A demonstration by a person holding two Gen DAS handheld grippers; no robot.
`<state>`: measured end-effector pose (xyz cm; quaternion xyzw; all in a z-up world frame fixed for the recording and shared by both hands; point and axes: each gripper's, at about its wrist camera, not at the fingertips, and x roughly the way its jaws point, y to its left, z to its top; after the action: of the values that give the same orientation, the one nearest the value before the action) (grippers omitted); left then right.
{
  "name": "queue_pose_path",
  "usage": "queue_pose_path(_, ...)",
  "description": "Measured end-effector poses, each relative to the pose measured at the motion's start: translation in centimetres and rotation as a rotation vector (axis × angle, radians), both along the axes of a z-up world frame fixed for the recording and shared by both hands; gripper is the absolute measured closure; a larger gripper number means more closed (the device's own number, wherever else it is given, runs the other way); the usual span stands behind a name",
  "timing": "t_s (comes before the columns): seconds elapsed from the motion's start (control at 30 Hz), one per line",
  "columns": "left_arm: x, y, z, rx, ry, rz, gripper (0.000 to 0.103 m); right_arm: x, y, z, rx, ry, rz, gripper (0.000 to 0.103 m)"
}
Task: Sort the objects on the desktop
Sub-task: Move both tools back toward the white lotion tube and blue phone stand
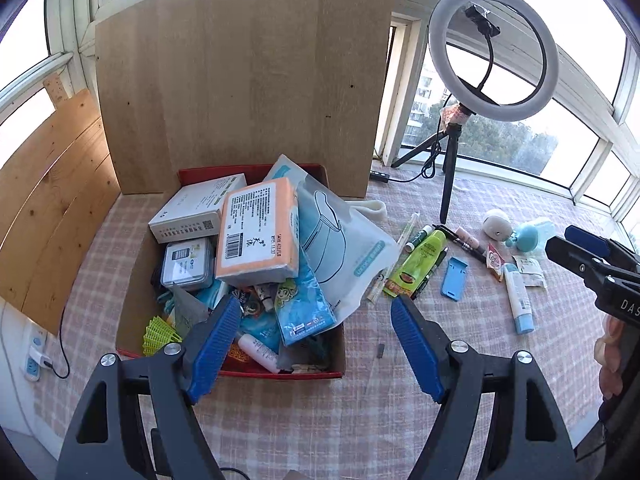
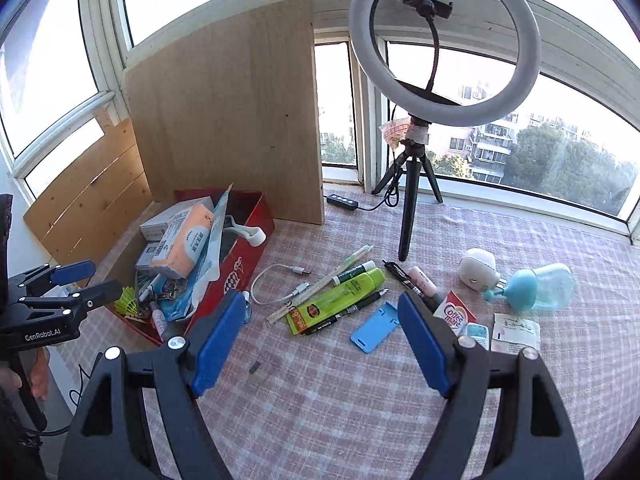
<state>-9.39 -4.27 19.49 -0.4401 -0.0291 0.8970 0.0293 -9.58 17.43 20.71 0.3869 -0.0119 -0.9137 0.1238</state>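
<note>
Both wrist views high, angled down, sharing the red box [image 1: 132, 280] [image 2: 244, 248].

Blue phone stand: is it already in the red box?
No, the blue phone stand lies on the checked tablecloth, outside the red box.

Materials and finishes across the desk

A checked woven cloth [image 2: 360, 380] is spread over the surface; the red box [image 1: 280, 375] looks like glossy cardboard, the panel [image 1: 248, 80] like matt wood grain, and ribbed blue plastic pads [image 2: 218, 344] are seen on the hand-held gripper.
</note>
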Motion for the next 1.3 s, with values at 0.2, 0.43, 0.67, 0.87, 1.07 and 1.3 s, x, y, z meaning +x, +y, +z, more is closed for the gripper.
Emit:
queue_pose_path(0.2,1.1,4.2,-1.6,0.018,-0.026,-0.075,0.027,2.4,6.6,-1.0,0.012,-0.024,-0.076,0.025)
queue_pose_path(0.43,1.0,10.2,-3.0,-0.003,-0.052,-0.196,0.027,4.0,14.0,-1.9,0.068,-0.061,-0.122,0.025)
queue_pose_path(0.67,-0.6,15.7,-5.5,-0.007,-0.101,-0.312,0.029,3.3,19.4,-4.1,0.047,-0.154,-0.150,0.025)
queue_pose_path(0.87,-4.1,18.6,-8.8,-0.014,-0.171,-0.370,0.031,0.7,19.0,-7.8,0.038,-0.231,-0.125,0.025)
queue_pose_path(1.07,-8.4,20.2,-12.0,-0.017,-0.247,-0.406,0.037,-3.1,17.8,-12.3,0.031,-0.325,-0.114,0.025)
queue_pose_path(1.3,-12.2,22.0,-15.3,-0.093,-0.280,-0.444,0.037,-6.5,17.0,-15.7,0.005,-0.408,-0.131,0.025)
